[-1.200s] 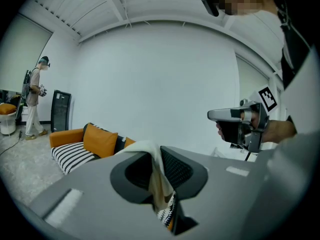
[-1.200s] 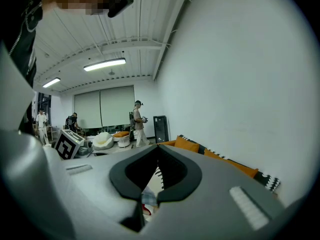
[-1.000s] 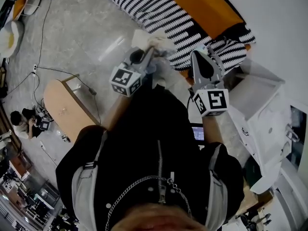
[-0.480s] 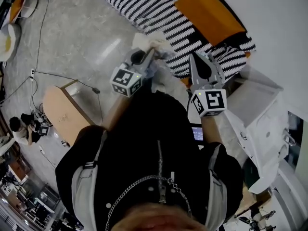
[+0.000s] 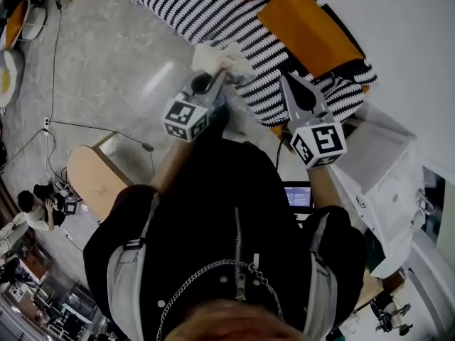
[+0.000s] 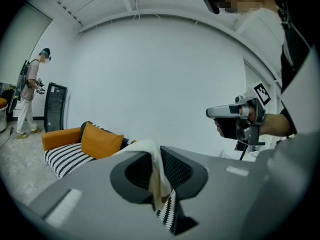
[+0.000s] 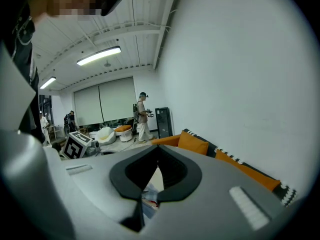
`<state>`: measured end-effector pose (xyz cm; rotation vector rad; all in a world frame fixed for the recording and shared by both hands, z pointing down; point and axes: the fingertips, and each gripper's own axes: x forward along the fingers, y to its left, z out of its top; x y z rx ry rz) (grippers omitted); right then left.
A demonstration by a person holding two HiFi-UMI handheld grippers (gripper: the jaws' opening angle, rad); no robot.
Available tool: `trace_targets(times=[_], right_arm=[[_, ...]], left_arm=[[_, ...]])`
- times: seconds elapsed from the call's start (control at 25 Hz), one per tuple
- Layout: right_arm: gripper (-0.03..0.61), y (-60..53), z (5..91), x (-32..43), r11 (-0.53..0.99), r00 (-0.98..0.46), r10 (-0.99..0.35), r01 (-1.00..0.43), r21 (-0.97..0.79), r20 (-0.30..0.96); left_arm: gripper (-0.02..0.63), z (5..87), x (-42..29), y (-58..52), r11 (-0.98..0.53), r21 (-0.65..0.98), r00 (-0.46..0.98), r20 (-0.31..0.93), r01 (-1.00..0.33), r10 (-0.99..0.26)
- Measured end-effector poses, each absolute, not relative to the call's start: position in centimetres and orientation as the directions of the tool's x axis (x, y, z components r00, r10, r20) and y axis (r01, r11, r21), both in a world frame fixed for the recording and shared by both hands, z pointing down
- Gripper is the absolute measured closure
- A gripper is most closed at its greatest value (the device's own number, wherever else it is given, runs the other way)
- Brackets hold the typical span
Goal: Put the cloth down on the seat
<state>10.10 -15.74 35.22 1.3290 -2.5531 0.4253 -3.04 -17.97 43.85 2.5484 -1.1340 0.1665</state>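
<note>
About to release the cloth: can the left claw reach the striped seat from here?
Probably yes: the left claw, shut on the cloth, hangs beside the striped seat, nothing between; the right claw is aside.

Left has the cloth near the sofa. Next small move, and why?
Probably lower the left gripper forward and down toward the striped seat before opening. Its jaws are shut on the cloth, which hangs in the air by the seat's front edge and doesn't appear to rest on it.
</note>
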Motion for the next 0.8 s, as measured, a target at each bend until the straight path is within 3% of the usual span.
trace_targets(times=[0.28, 0.8], right_arm=[[0.575, -22.6, 35.6, 8.2, 0.573, -0.536, -0.768, -0.820, 0.002, 0.351], [0.575, -32.2, 39.9, 4.6, 0.539, -0.507, -0.786, -0.842, -0.008, 0.353]], left_arm=[[0.563, 43.4, -4.8, -23.3, -0.635, 0.262, 0.685, 0.216, -0.727, -0.695], [0.563, 43.4, -8.4, -31.8, -0.648, 0.237, 0.689, 0.215, -0.724, -0.692]])
